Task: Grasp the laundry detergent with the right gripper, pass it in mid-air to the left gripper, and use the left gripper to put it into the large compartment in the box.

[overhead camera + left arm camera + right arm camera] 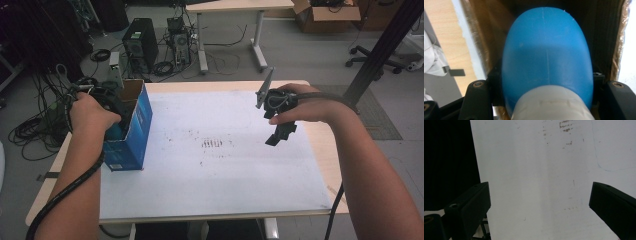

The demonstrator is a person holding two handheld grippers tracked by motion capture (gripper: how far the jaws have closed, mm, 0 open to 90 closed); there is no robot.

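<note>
White board covers the tabletop, with a blue box standing at its left edge. From above, the left hand-held gripper dips into the box. Its own view shows the jaws squeezing a blue egg-shaped thing inside the brown walls. The right hand-held gripper hangs wide open, holding nothing.

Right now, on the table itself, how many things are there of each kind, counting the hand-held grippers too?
Open blue cardboard boxes: 1
Blue rounded objects with a white end, held inside that box: 1
White mats covering the tabletop: 1
Black two-jaw grippers: 2, the left gripper and the right gripper
Total: 5
</note>
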